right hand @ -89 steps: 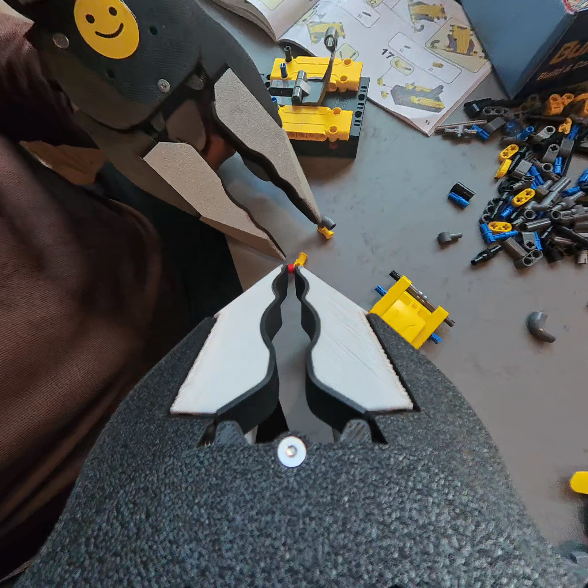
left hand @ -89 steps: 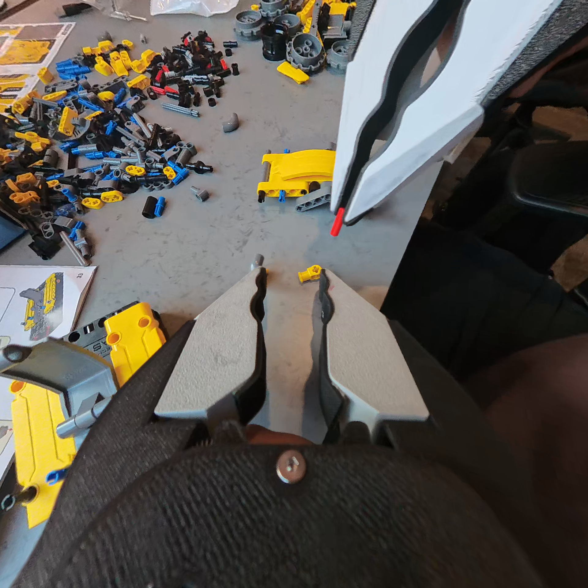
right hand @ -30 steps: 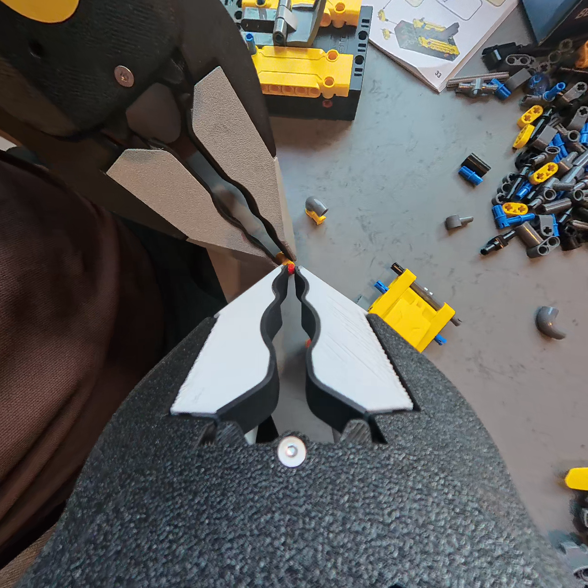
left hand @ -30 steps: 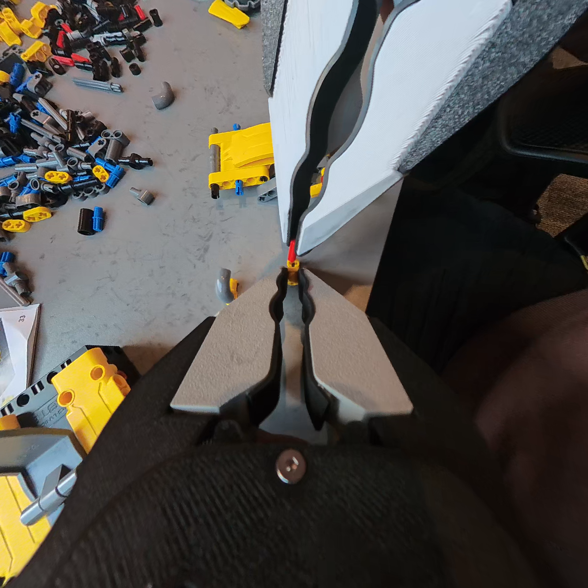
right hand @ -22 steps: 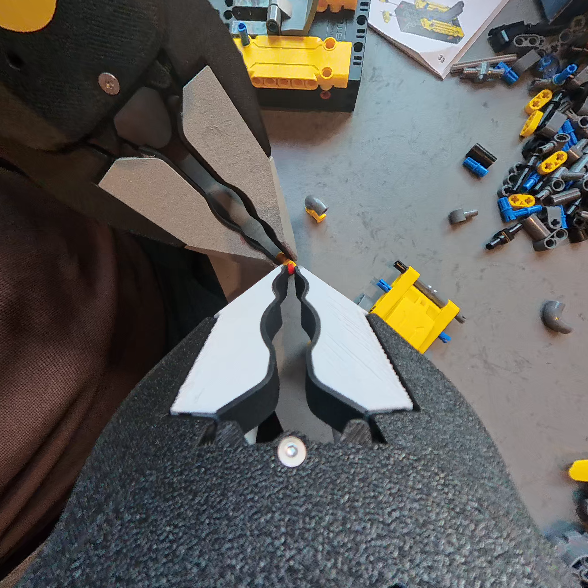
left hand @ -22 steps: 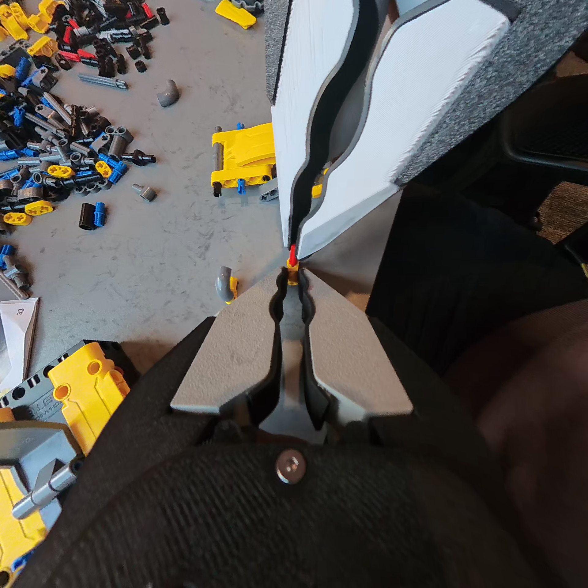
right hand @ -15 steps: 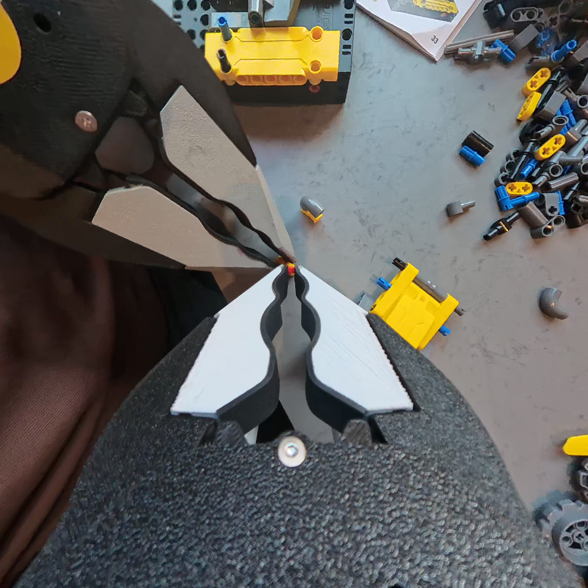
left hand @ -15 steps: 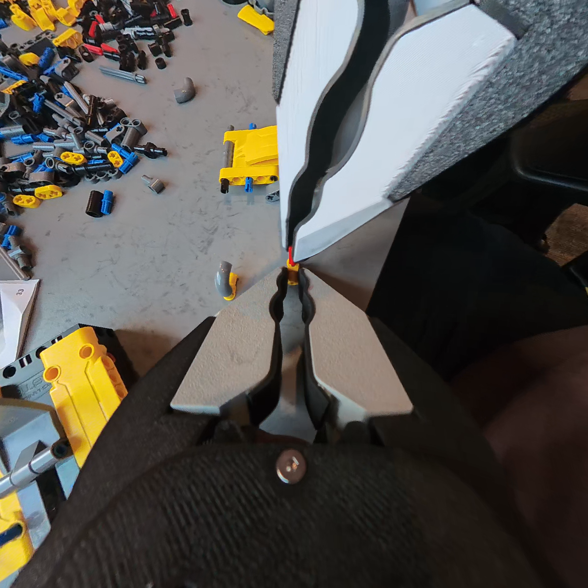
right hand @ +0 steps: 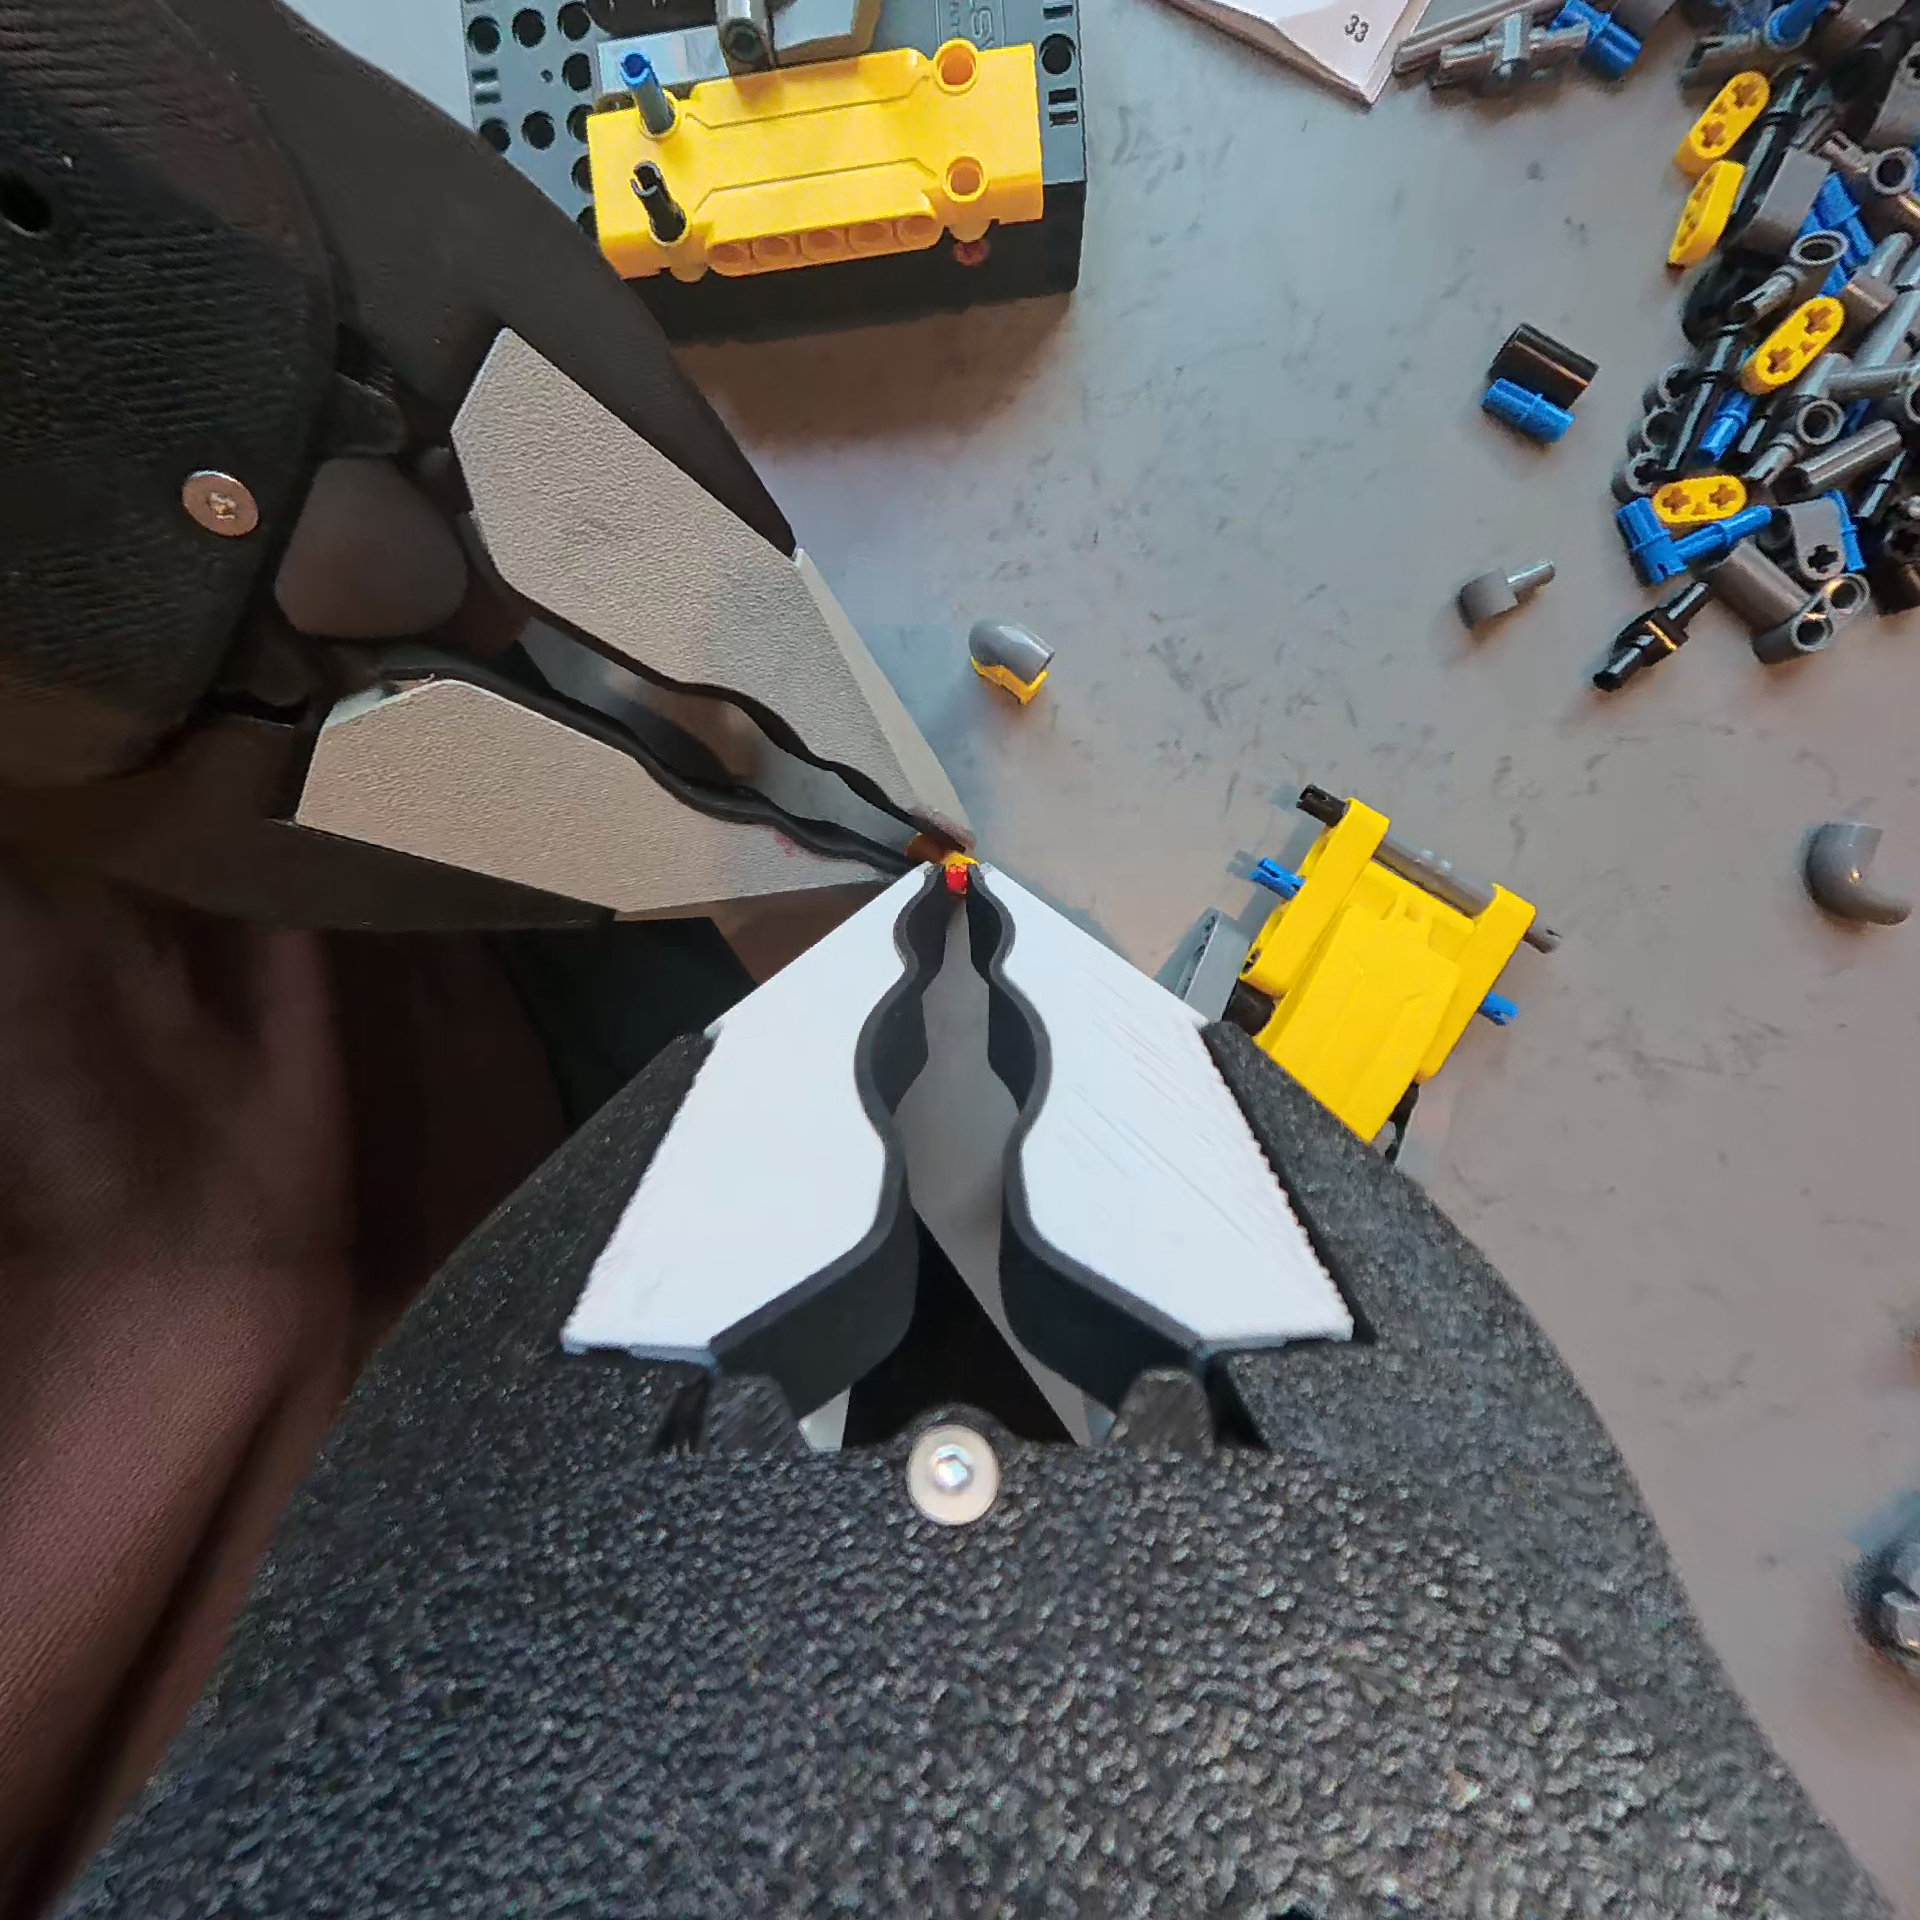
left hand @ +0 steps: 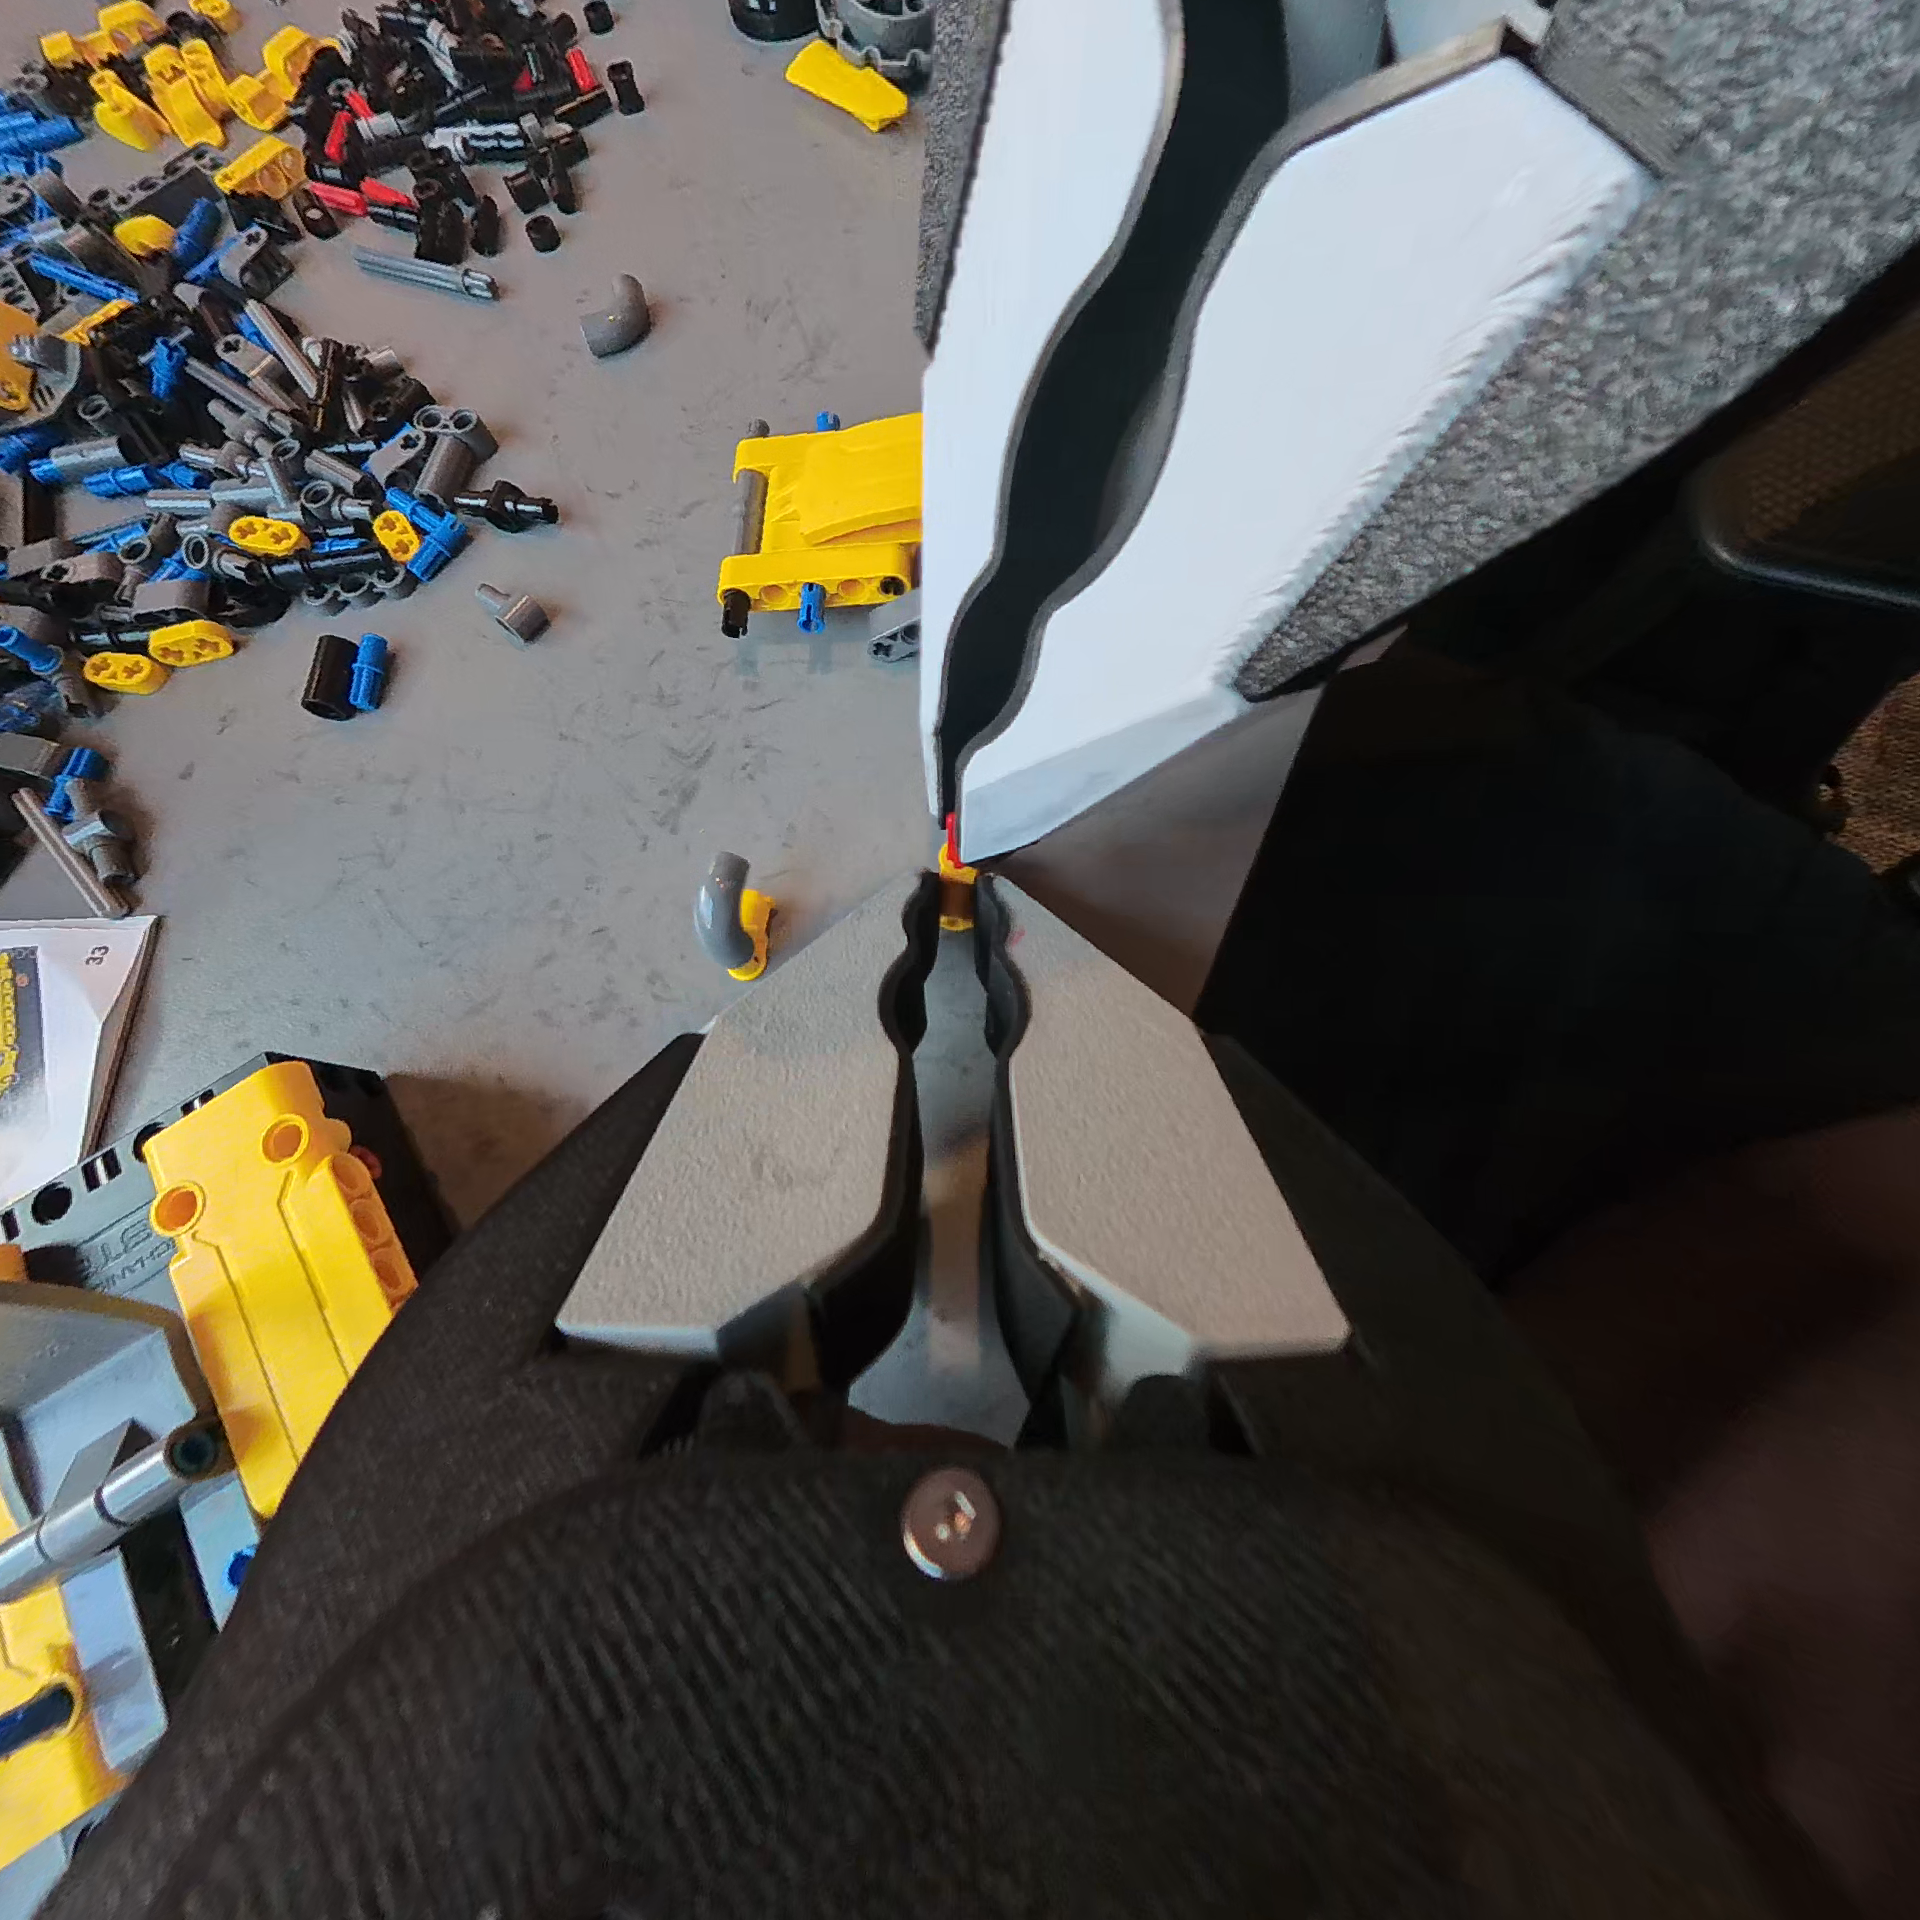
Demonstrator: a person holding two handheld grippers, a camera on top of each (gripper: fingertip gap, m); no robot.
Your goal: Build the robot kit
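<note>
My left gripper point(left hand: 954, 896), with grey fingers, is shut on a small yellow connector piece point(left hand: 956, 896). My right gripper point(right hand: 954, 879), with white fingers, is shut on a small red pin point(right hand: 955, 880). The two tips meet above the grey table's front edge, and the red pin point(left hand: 951, 831) touches the top of the yellow connector. The right gripper shows from above in the left wrist view point(left hand: 954, 826). The left gripper comes in from the left in the right wrist view point(right hand: 935, 847). A grey elbow piece with a yellow connector point(left hand: 727, 920) lies on the table just left of the tips.
A yellow bucket-like assembly point(left hand: 826, 525) lies on the table point(left hand: 468, 831) behind the tips. A yellow-and-grey block assembly point(right hand: 821, 177) stands near the front left. A pile of small blue, black, grey and yellow parts point(left hand: 187, 447) and a booklet point(left hand: 62, 1029) lie to the left. A person's dark clothing point(left hand: 1558, 935) is at the right. Only a small space, under 4 cm, lies between the two pairs of fingers.
Three seconds ago my left gripper was open over the table and the right held the red pin apart. The left is now shut on the yellow connector, and the tips have stayed together.
</note>
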